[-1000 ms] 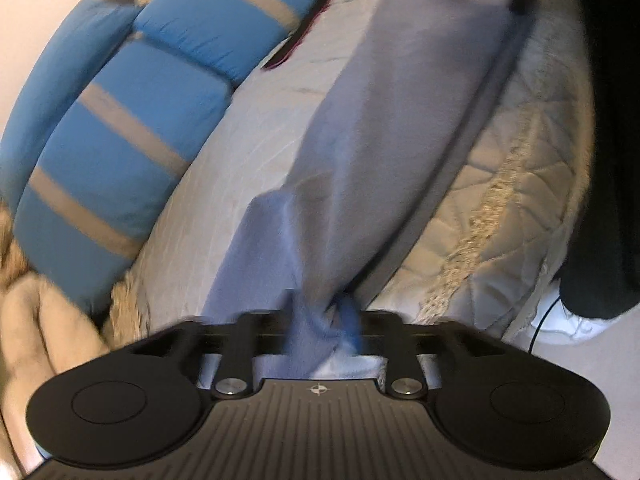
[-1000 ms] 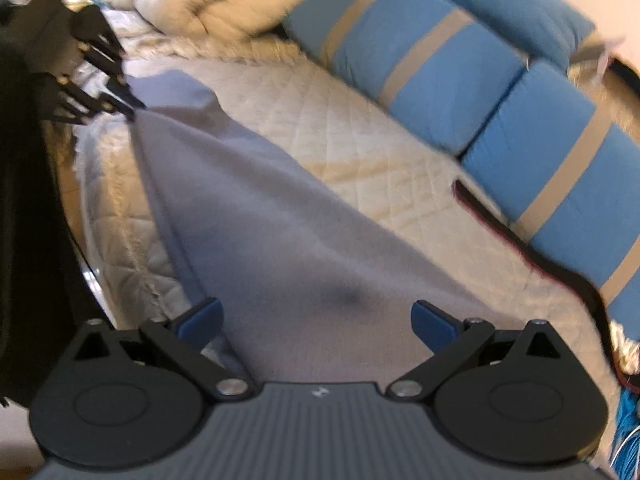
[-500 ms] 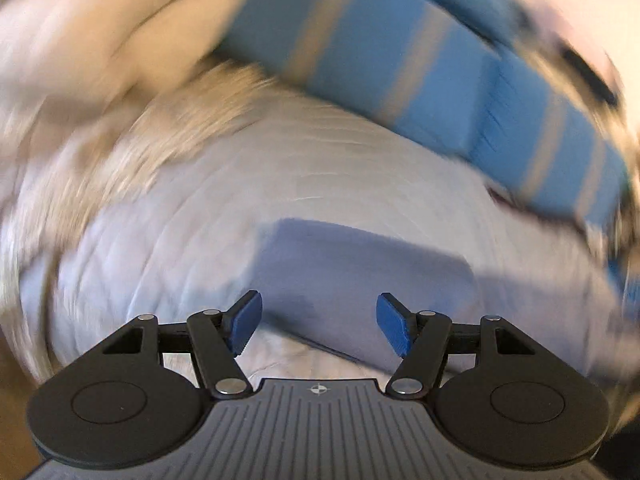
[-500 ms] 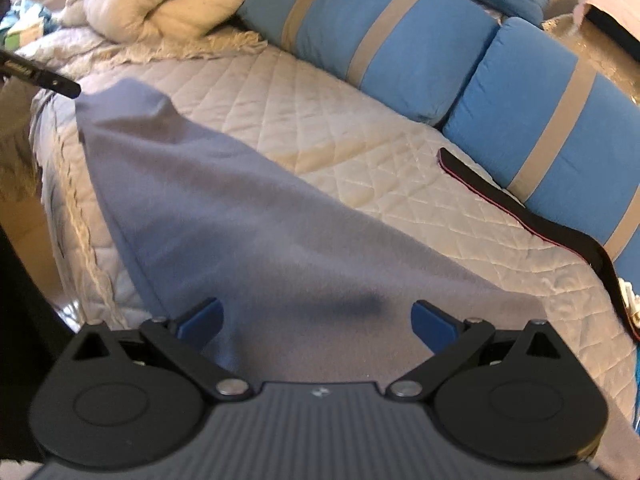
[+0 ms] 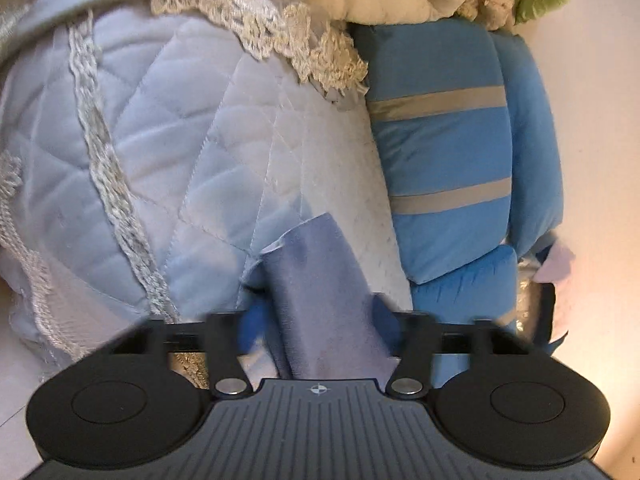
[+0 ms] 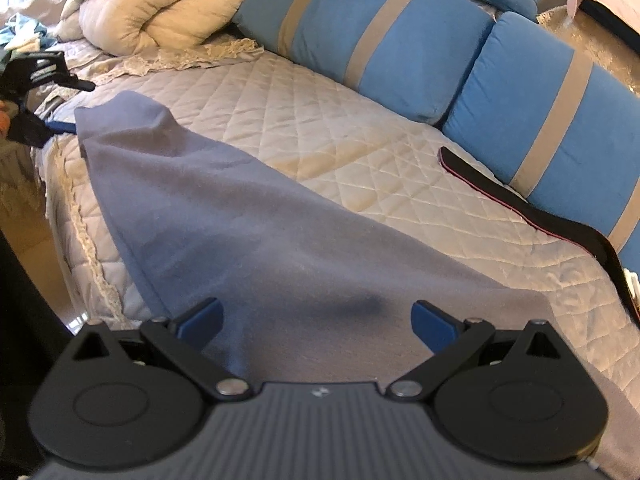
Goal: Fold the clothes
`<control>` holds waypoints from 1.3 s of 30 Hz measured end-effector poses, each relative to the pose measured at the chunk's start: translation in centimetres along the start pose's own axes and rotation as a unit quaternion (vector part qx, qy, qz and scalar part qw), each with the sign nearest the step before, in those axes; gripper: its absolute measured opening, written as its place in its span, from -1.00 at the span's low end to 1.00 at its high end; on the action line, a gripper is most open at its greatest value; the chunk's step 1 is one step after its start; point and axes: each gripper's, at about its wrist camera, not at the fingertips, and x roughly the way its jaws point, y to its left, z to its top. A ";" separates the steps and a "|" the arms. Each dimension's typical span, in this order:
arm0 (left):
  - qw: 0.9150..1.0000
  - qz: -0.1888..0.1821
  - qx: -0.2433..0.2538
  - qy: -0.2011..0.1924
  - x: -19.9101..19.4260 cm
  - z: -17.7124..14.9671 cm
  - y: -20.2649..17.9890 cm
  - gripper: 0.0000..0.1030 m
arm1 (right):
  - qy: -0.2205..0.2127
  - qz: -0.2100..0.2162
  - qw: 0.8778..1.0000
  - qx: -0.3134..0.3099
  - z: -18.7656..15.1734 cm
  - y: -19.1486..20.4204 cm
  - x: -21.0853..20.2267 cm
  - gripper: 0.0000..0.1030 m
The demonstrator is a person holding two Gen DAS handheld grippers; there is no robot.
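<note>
Across the quilted cream bedspread (image 6: 320,128) we see our left gripper (image 5: 320,320), jaws just closing, pinching the grey-blue fleece garment (image 6: 224,216), right gripper (image 6: 316,320) spread wide over it.

A home bedroom: quilted bedspread (image 6: 320,128), striped blue pillows (image 6: 372,28), rolled cream duvet (image 6: 160,4).

There is one grey-blue garment (image 6: 224,216), and it lies on the one bed (image 6: 320,128) with a quilted cover. In the right wrist view I count three blue cushions with beige stripes (image 6: 372,24) in the upper right of the frame. One rolled cream duvet (image 6: 160,12) is in the upper left. One black strap (image 6: 532,216) lies at the right side. There are two tools: the right tool (image 6: 316,318) at the bottom and the left tool (image 6: 60,126) at the left edge.
</note>
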 end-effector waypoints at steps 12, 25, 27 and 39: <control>0.980 0.007 0.196 -0.046 -3.5 1.6 -10.2 -0.91 | 0.003 -0.008 1.000 -0.006 -0.1 0.0 -0.4 1.00; 0.917 0.019 0.398 0.007 -2.5 -7.0 -24.2 -0.75 | -0.014 0.002 0.999 0.044 0.9 -2.1 -2.8 1.00; 0.923 0.048 0.382 0.007 -2.0 -6.7 -23.0 0.14 | -0.019 0.006 0.999 0.047 0.7 -2.3 -3.2 1.00; 0.988 0.071 0.139 -0.007 -1.9 -1.3 -7.6 0.39 | -0.025 0.013 0.998 0.056 0.8 -2.6 -3.7 1.00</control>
